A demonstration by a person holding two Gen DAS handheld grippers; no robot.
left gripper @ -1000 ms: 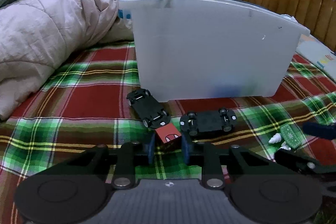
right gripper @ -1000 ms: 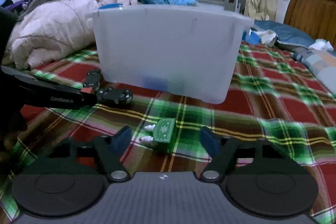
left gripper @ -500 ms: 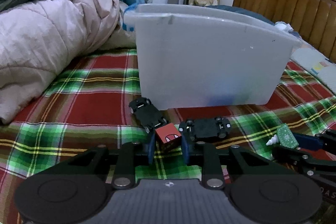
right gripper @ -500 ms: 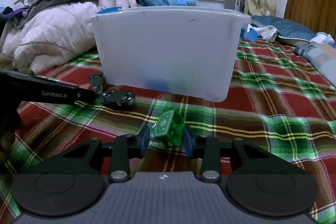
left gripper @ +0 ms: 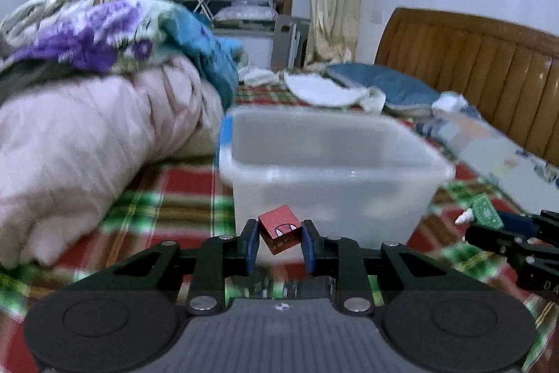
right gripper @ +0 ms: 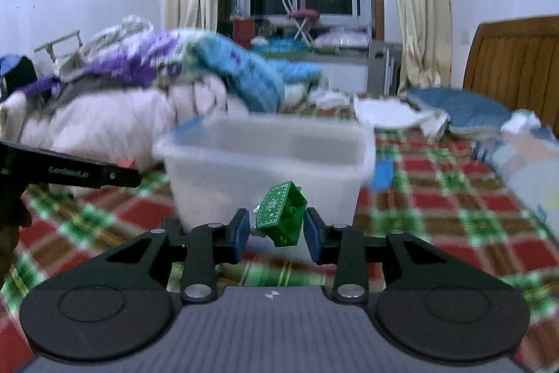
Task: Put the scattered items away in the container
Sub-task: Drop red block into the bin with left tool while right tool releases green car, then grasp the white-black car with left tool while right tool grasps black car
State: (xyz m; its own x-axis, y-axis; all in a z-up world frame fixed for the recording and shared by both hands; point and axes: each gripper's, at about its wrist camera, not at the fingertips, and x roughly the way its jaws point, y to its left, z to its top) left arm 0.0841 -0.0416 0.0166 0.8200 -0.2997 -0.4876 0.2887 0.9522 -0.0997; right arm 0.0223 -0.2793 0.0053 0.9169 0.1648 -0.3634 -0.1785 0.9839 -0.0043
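My left gripper point(left gripper: 279, 242) is shut on a small red cube point(left gripper: 280, 229) with a face printed on it, held in the air just in front of the translucent plastic container point(left gripper: 328, 184). My right gripper point(right gripper: 277, 231) is shut on a green toy block point(right gripper: 281, 214) with a white snowflake pattern, also lifted, near the container point(right gripper: 265, 177). The green block also shows at the right of the left wrist view point(left gripper: 485, 215). The left gripper's arm point(right gripper: 70, 172) shows at the left of the right wrist view. The container's inside looks blurred.
The container stands on a red and green plaid bedspread point(left gripper: 167, 198). A pile of pink and purple quilts point(left gripper: 87, 114) lies to its left. A wooden headboard point(left gripper: 471, 58) and blue pillow point(left gripper: 380, 83) lie at the far right.
Both grippers have risen from the bedspread with their items. The right gripper closed on the green block one second ago. The two toy cars have dropped out of view.
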